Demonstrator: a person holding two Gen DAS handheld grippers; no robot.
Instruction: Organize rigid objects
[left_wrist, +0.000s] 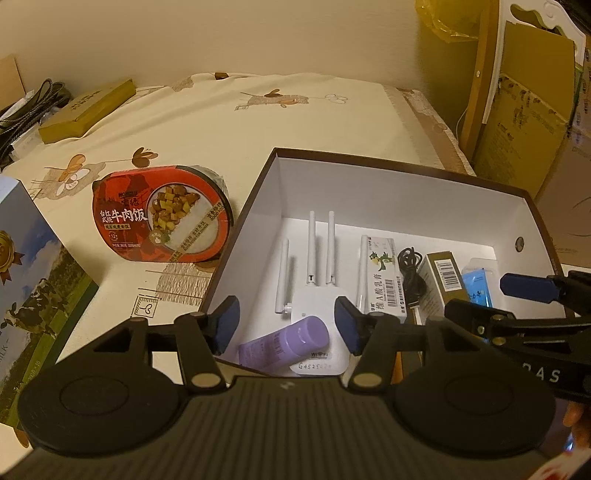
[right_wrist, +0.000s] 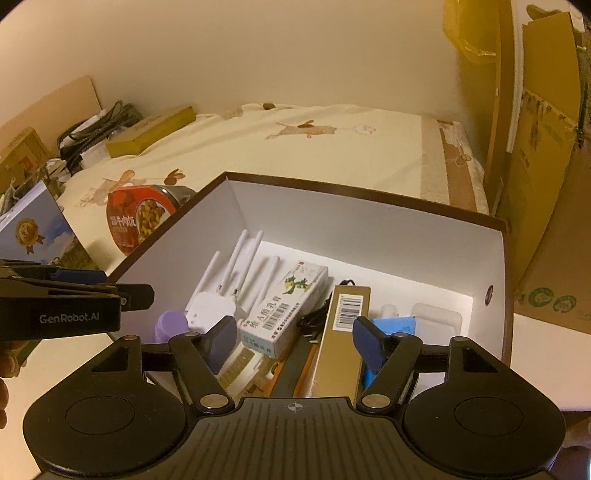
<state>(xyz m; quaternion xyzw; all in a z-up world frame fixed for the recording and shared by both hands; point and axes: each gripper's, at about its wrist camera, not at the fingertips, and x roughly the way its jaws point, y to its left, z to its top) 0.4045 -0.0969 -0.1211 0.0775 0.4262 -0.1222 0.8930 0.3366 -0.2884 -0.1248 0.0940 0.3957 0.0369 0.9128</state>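
An open brown-rimmed box with a white inside sits on the cloth-covered table. It holds a white router with antennas, an ointment carton, a black cable, a gold carton and a blue packet. A purple tube lies on the router, below my open left gripper, whose pads stand clear of it. My right gripper is open over the gold carton, not pressing on it. Each gripper shows in the other's view: right gripper, left gripper.
A red instant-rice bowl stands left of the box. A milk carton case is at the near left, and a flat gold box and dark cables at the back left. Cardboard boxes stand beyond the table's right edge.
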